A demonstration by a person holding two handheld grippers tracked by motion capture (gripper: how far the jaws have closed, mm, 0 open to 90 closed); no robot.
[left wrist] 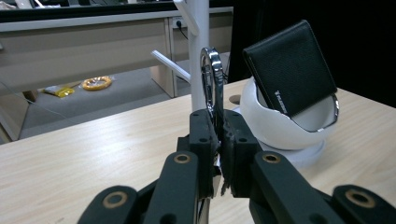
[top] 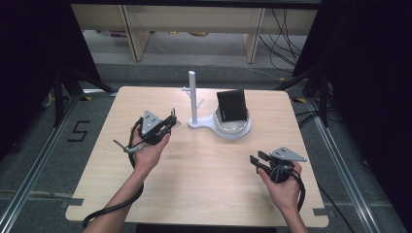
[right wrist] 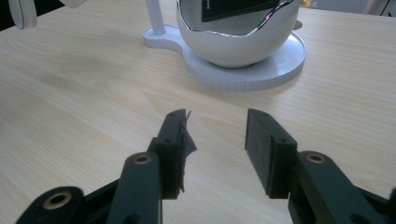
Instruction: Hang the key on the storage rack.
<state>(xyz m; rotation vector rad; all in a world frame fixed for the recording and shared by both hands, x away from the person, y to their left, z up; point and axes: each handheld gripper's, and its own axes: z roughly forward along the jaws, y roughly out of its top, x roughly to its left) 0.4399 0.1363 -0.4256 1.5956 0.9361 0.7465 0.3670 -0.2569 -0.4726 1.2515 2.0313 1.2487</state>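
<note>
Chrome ring (left wrist: 212,81), thin and metallic, stands upright clamped between the jaws of the left gripper (top: 171,120), left of frame centre in the high view. It is held edge-on just short of the white stand (top: 193,97), probably so it can slip over one of the side pegs. A black wallet (top: 231,105) leans tilted in the white bowl (top: 238,130) on the stand's base, propped by the rim. The right gripper (top: 257,158), lower right over bare desk (top: 209,179), has its jaws spread and carries nothing, apparently idle.

A light wooden table (top: 204,179) bears a white stand (top: 221,127).
</note>
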